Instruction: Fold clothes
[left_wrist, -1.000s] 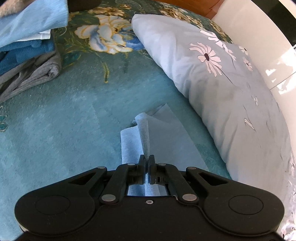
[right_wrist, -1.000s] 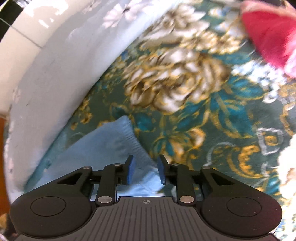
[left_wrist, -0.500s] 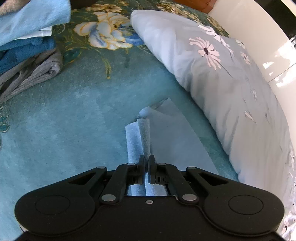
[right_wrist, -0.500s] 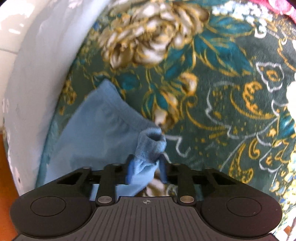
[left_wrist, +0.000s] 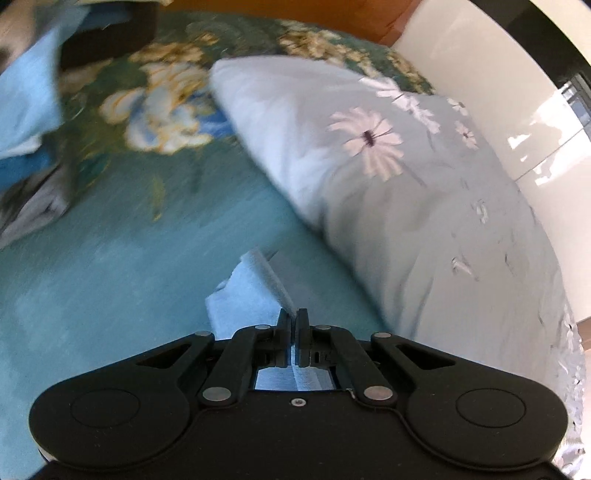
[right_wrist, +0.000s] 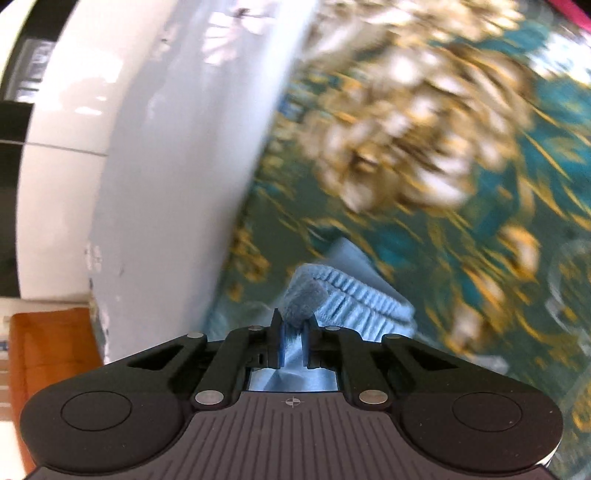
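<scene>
A light blue garment (left_wrist: 245, 295) lies on the teal floral bedspread (left_wrist: 110, 280). My left gripper (left_wrist: 293, 325) is shut on a thin edge of it, and the cloth rises off the bed in front of the jaws. In the right wrist view my right gripper (right_wrist: 291, 332) is shut on the garment's ribbed elastic band (right_wrist: 343, 295), which bunches up between the fingers. The rest of the garment hangs below, mostly hidden by the grippers.
A grey pillow with white daisies (left_wrist: 406, 192) lies to the right of the left gripper and also shows in the right wrist view (right_wrist: 166, 166). A stack of folded blue and grey clothes (left_wrist: 26, 147) sits at far left. A white headboard (left_wrist: 517, 92) stands behind.
Both grippers have lifted the garment off the bedspread. The right gripper closed on the elastic band. Both views now blur with motion.
</scene>
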